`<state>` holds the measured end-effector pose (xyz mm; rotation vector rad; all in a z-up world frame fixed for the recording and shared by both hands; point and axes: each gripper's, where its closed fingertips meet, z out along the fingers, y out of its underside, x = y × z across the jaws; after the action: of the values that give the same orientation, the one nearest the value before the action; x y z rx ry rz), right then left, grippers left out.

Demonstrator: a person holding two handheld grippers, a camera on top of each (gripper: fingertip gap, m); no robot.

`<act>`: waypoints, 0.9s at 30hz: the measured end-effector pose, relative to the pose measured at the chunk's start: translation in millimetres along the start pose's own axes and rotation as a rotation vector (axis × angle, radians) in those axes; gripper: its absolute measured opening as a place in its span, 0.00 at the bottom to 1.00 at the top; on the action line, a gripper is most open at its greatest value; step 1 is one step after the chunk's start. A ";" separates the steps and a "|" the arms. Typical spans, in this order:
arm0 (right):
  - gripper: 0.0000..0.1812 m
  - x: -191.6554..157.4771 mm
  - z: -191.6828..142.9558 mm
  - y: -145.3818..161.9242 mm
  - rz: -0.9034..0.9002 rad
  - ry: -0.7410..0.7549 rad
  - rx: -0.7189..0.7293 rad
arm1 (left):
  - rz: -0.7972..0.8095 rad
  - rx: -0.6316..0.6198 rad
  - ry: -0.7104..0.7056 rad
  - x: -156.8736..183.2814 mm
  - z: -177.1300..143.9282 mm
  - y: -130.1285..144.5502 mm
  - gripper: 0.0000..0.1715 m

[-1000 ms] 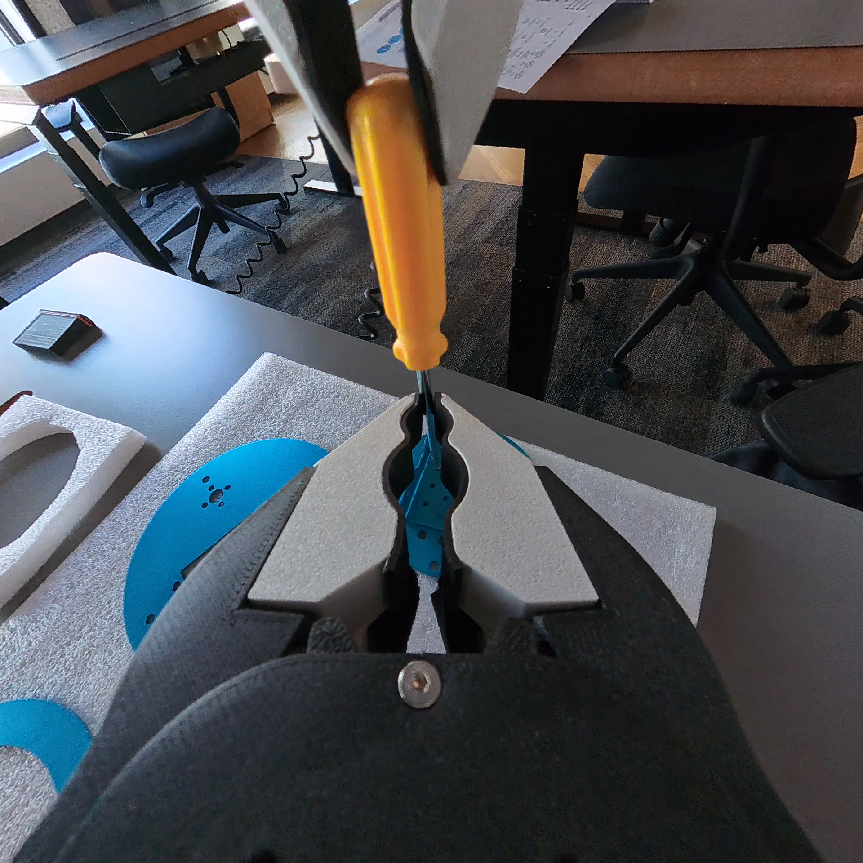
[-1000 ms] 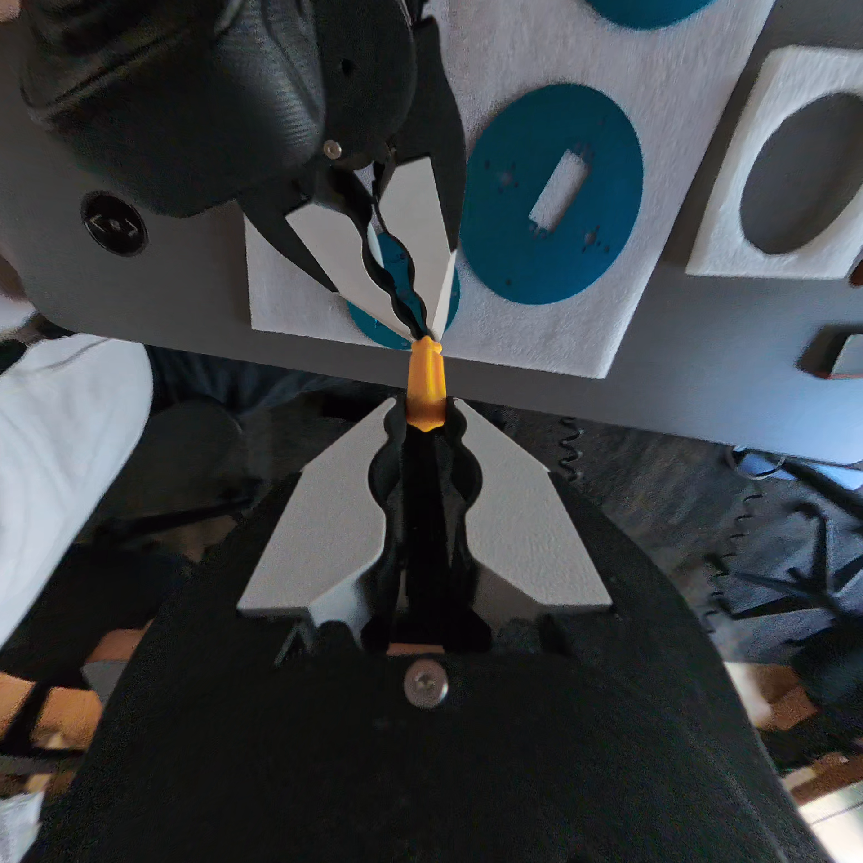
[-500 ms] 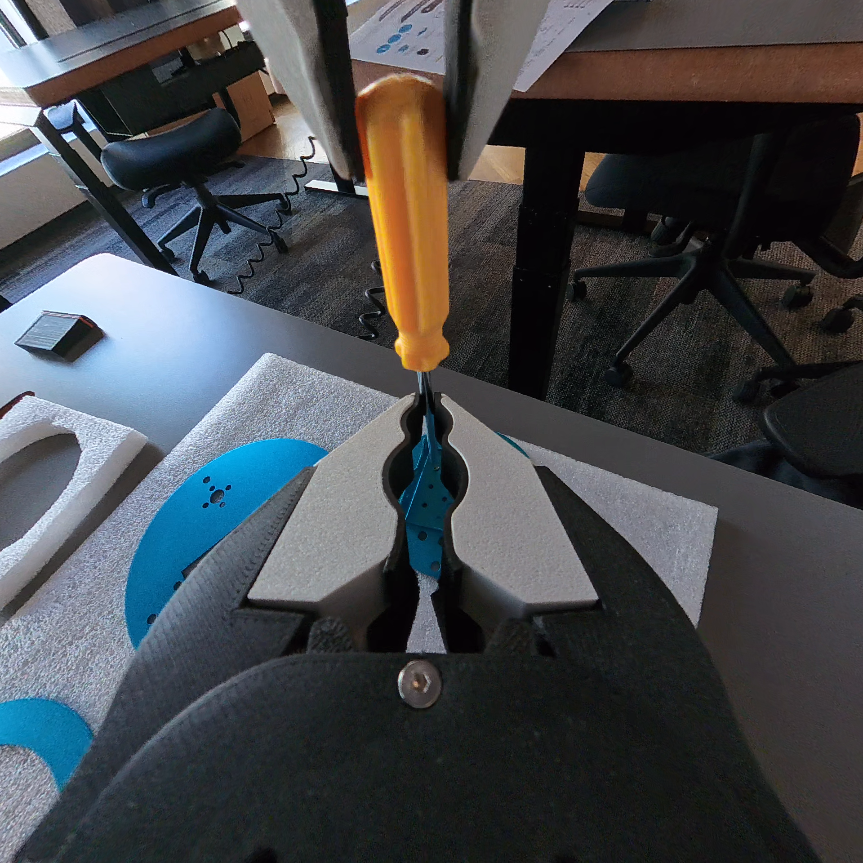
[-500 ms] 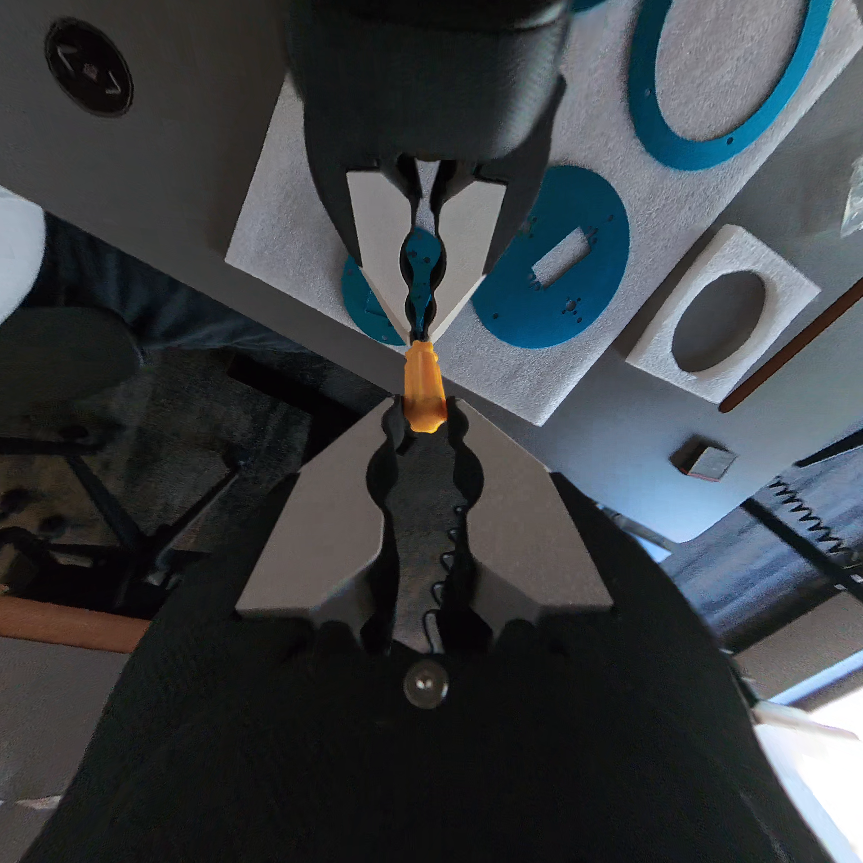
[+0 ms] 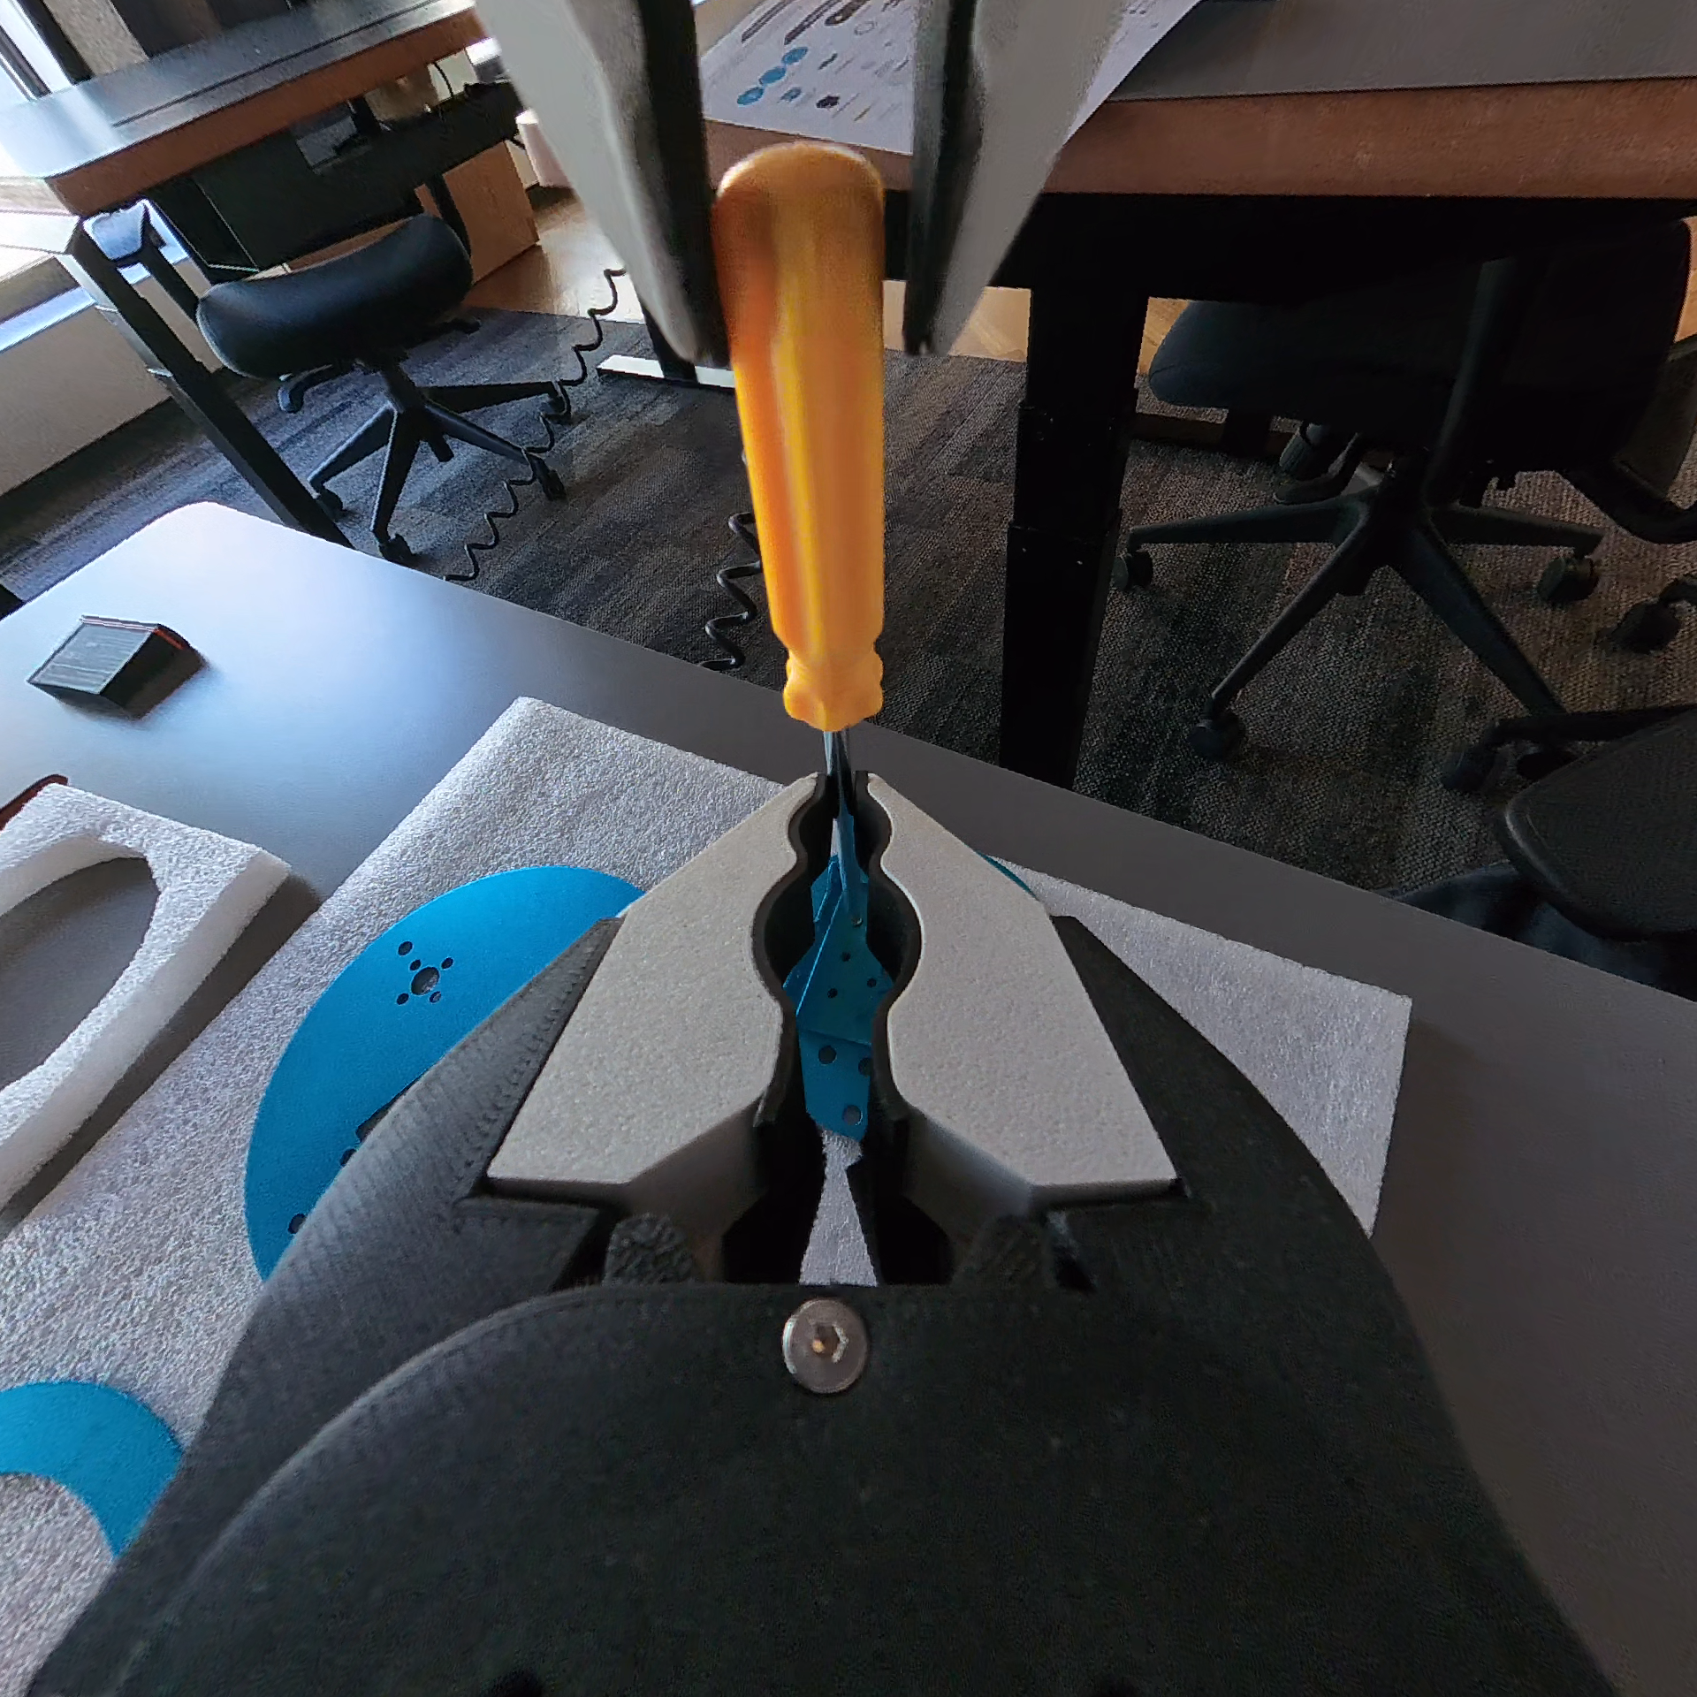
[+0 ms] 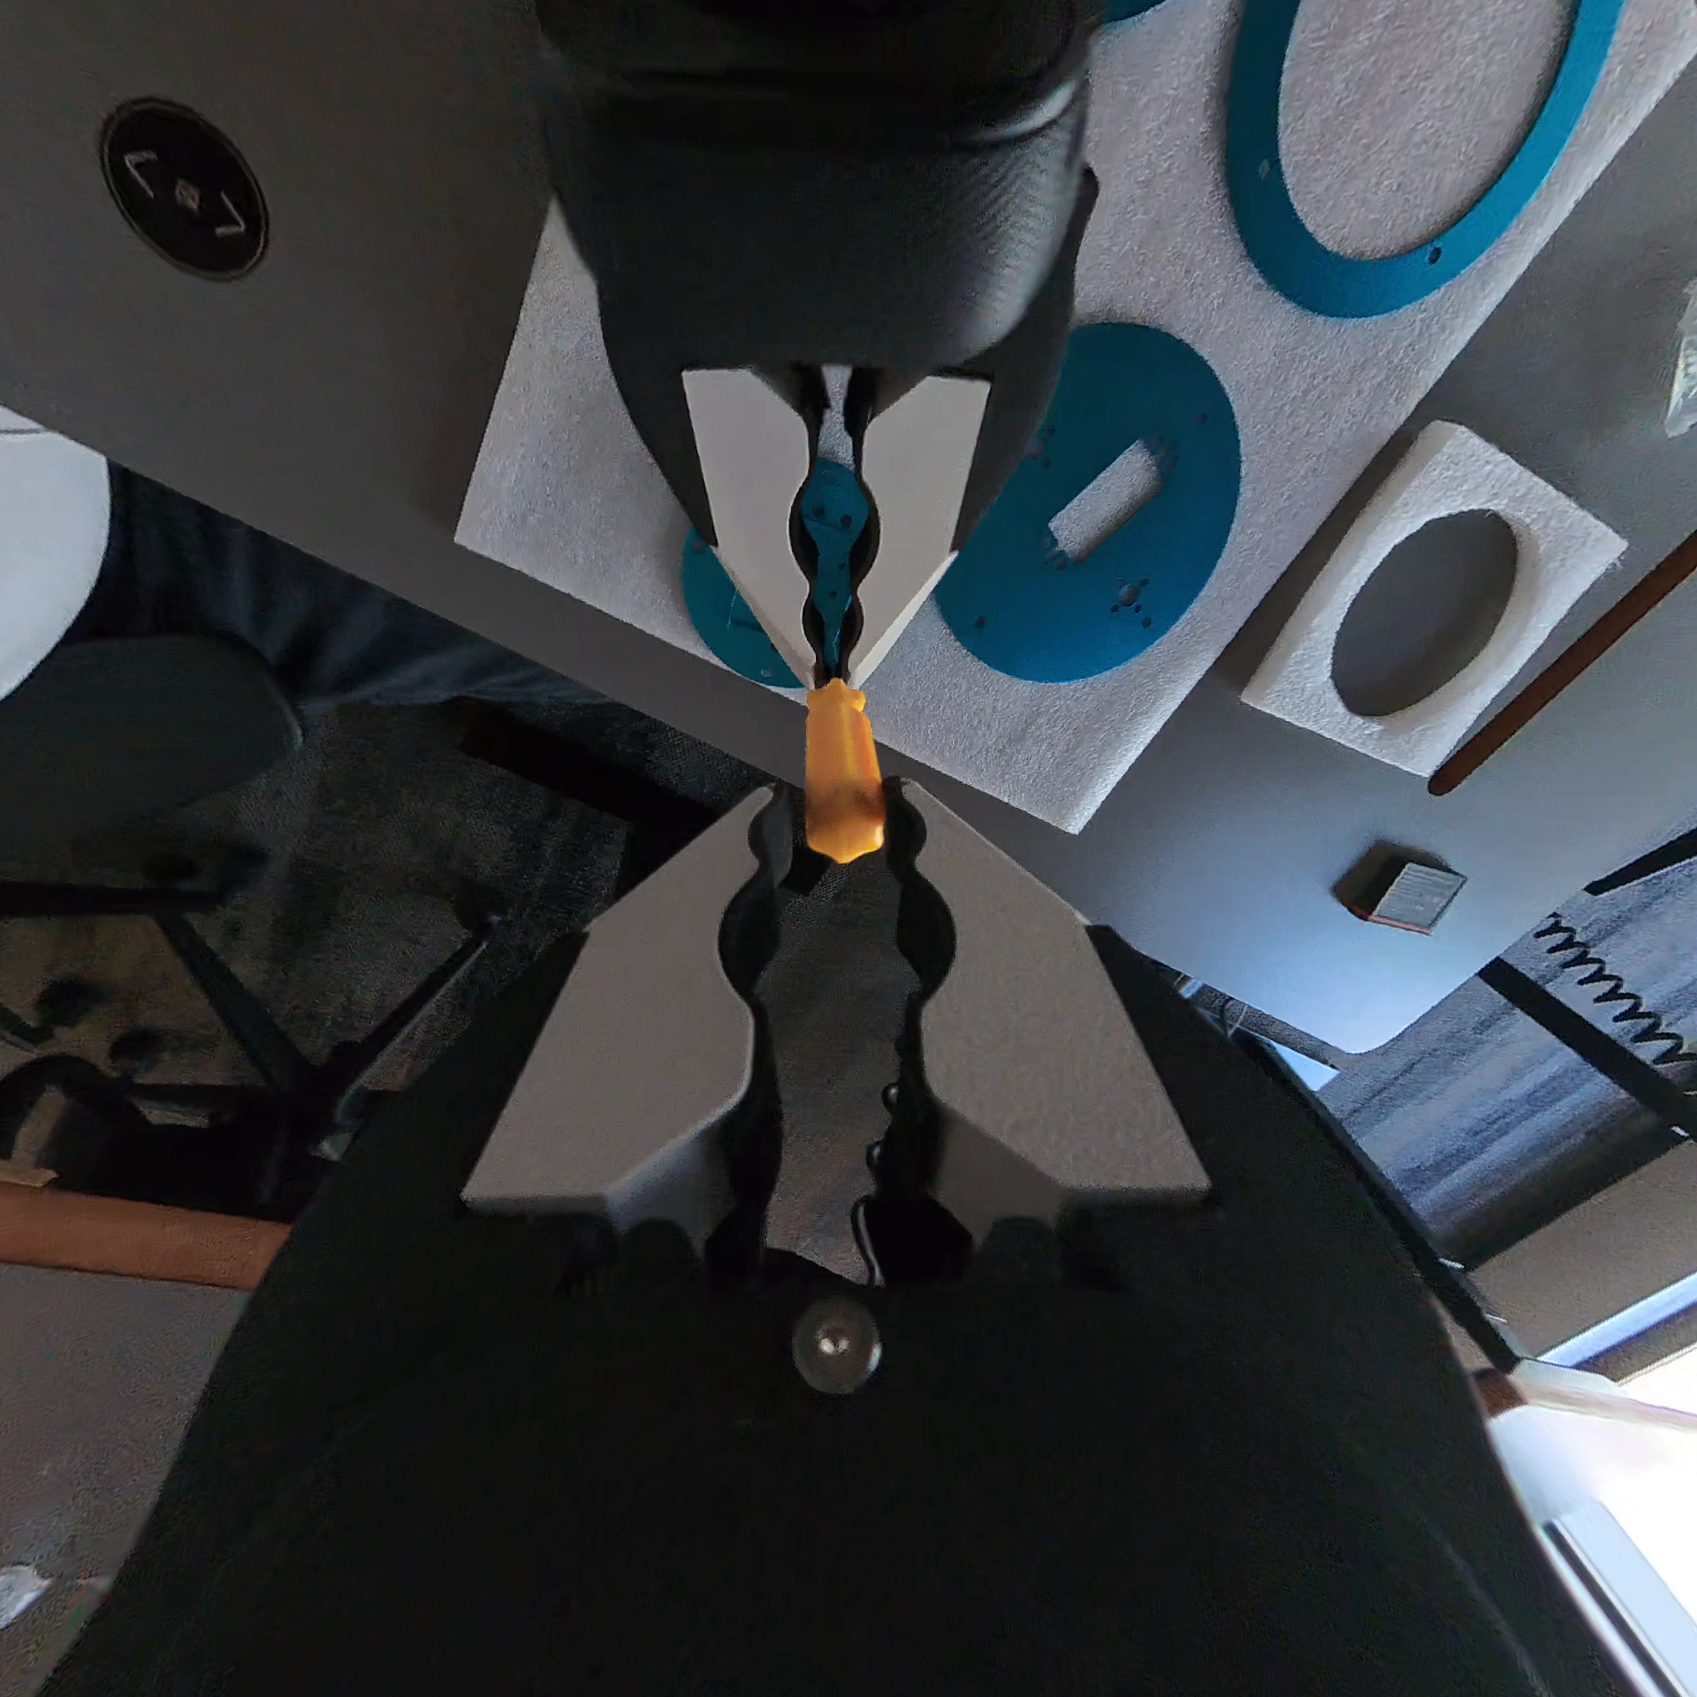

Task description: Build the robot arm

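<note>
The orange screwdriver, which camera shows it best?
The left wrist view: the orange screwdriver shows its whole handle and shaft upright. The right wrist view sees only a foreshortened handle between its hand-held gripper's tips.

The right gripper (image 6: 831, 799) has its fingers spread around the orange screwdriver handle (image 6: 840, 781), a gap showing on both sides. Just beyond the handle, the left gripper (image 6: 831, 657) pinches a blue perforated bracket (image 6: 831, 542) over white foam (image 6: 992, 735) bearing a blue slotted disc (image 6: 1093, 551).
</note>
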<state>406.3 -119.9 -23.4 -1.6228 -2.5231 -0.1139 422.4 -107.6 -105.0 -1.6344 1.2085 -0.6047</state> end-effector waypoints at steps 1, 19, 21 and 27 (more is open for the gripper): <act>0.09 1.2 0.3 1.2 -0.023 0.012 -0.003 | -0.001 0.000 -0.001 -0.1 -0.2 0.1 0.01; 0.16 6.9 -1.7 -5.2 0.074 -0.036 0.050 | -0.013 -0.002 0.001 -1.3 -0.7 0.9 0.01; 0.14 4.2 -2.4 -3.4 -0.059 -0.018 0.048 | -0.020 -0.001 0.004 -1.6 -0.8 0.9 0.01; 0.08 6.5 -0.2 2.4 -0.141 0.018 0.019 | -0.023 -0.002 0.008 -1.2 -1.1 1.1 0.01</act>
<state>405.9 -113.1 -22.2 -1.4290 -2.6149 -0.1185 420.6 -106.9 -105.4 -1.6511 1.1977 -0.6251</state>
